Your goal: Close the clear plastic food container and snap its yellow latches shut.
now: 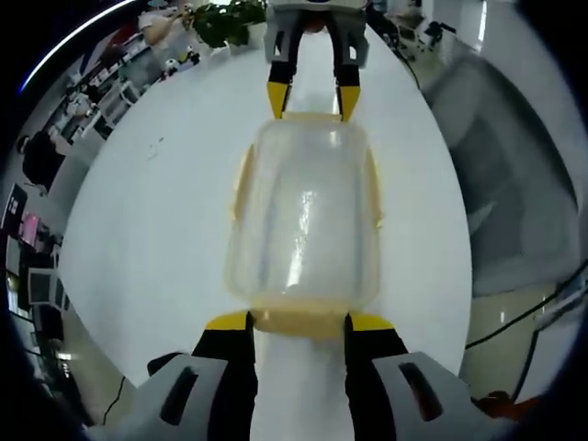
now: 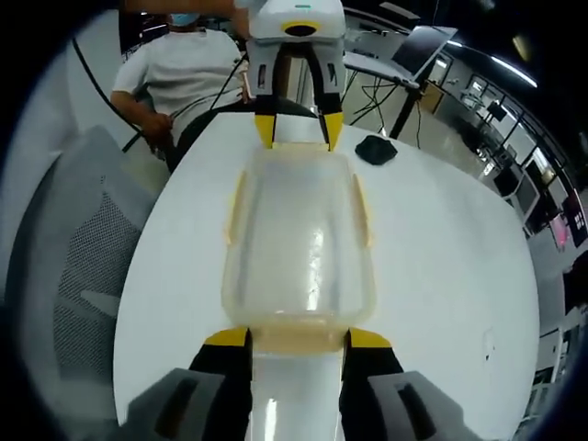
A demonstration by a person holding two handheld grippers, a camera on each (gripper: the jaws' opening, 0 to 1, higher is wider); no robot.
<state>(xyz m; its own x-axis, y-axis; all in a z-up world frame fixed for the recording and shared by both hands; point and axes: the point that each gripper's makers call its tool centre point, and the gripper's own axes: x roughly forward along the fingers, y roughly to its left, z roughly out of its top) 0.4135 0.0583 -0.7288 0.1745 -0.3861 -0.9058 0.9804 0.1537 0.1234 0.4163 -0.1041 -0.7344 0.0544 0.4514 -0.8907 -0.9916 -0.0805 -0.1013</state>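
Observation:
The clear plastic container (image 1: pixel 303 220) (image 2: pixel 299 239) lies lengthwise on the round white table (image 1: pixel 147 230) with its lid on. Pale yellow latches run along its long sides (image 1: pixel 242 179) (image 2: pixel 361 209) and flare slightly outward. My left gripper (image 1: pixel 299 322) is at one short end, its yellow-tipped jaws open and straddling the end latch (image 1: pixel 299 323). My right gripper (image 2: pixel 299 338) stands the same way at the opposite end latch (image 2: pixel 299 342), open. Each gripper faces the other across the box: the right gripper (image 1: pixel 312 99) and the left gripper (image 2: pixel 299 130).
A grey mesh chair (image 1: pixel 514 202) (image 2: pixel 73 276) stands against the table's edge. A small black object (image 2: pixel 375 149) lies on the table beyond the box. A seated person in a white shirt (image 2: pixel 188 73) is behind the left gripper. A potted plant (image 1: pixel 225 23) stands at the far edge.

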